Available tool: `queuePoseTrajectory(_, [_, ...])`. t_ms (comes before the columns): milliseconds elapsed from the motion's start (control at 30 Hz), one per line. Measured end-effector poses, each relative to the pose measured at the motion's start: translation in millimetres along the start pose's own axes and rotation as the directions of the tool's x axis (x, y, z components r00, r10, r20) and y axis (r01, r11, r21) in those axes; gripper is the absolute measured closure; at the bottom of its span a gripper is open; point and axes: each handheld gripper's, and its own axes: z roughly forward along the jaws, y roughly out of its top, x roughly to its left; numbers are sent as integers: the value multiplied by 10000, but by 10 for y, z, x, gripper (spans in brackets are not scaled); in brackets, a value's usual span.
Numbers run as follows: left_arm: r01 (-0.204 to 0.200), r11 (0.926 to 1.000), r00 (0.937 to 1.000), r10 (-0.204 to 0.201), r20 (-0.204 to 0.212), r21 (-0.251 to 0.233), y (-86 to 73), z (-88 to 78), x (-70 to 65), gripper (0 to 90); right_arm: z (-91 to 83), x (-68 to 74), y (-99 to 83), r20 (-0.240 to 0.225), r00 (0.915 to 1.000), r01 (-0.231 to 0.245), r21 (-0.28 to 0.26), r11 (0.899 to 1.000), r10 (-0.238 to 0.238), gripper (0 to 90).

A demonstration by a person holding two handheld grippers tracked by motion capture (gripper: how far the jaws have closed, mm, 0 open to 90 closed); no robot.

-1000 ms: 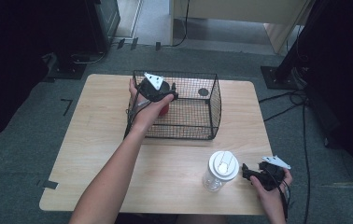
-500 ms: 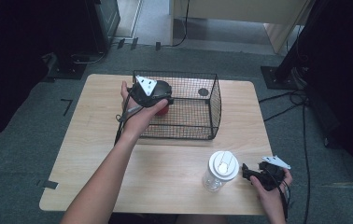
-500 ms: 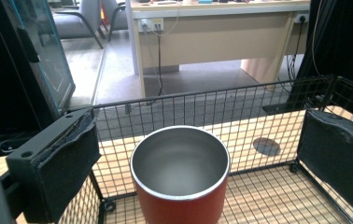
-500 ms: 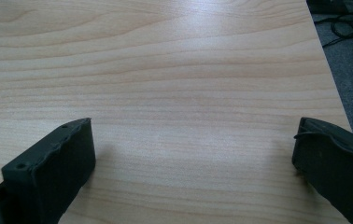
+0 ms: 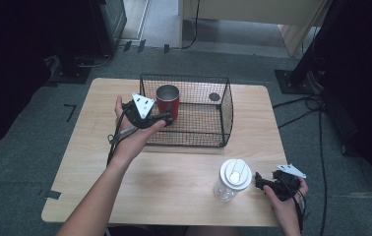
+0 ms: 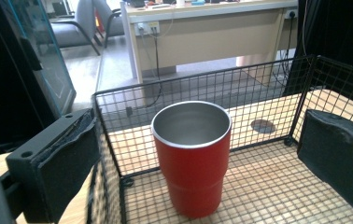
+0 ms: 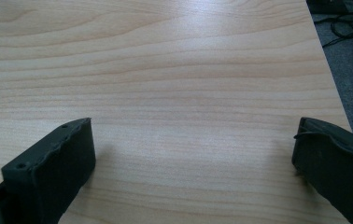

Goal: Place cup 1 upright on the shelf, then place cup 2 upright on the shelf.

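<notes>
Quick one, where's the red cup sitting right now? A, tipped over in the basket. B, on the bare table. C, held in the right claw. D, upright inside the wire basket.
D: the red cup stands upright inside the wire basket, with the left claw open around it.

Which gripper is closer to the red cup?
Left. The left gripper is right beside the red cup at the wire basket wall, jaws open. The right gripper rests far off, by the clear bottle.
</notes>
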Motion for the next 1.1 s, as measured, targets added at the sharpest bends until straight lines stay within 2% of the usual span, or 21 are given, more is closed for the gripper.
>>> queuePoseTrajectory(333, [134, 9999, 9999, -133, -93, 71, -224, -163, 69, 0, 0, 0, 0, 1, 10000, -5, 1, 10000, 5, 0])
queuePoseTrajectory(433, [-34, 9999, 10000, 35, -88, 127, -303, -231, 84, 0, 0, 0, 0, 3, 10000, -2, 1, 10000, 2, 0])
queuePoseTrajectory(567, [-42, 9998, 10000, 43, -78, 185, -421, -344, 120, 0, 0, -1, 0, -4, 10000, -3, -4, 10000, 3, 0])
queuePoseTrajectory(733, [-115, 9994, 9998, 120, -131, 334, -567, -495, 209, 0, -1, -2, -1, -21, 10000, -5, -7, 10000, 5, 0])
queuePoseTrajectory(833, [-24, 9990, 9998, 32, -180, 449, -668, -573, 276, 0, 0, -2, 0, -19, 10000, -1, -9, 10000, 1, 0])
queuePoseTrajectory(1100, [-54, 9952, 9994, 86, -329, 973, -954, -722, 471, 0, -1, -3, -1, -26, 10000, -5, -18, 10000, 5, 0])
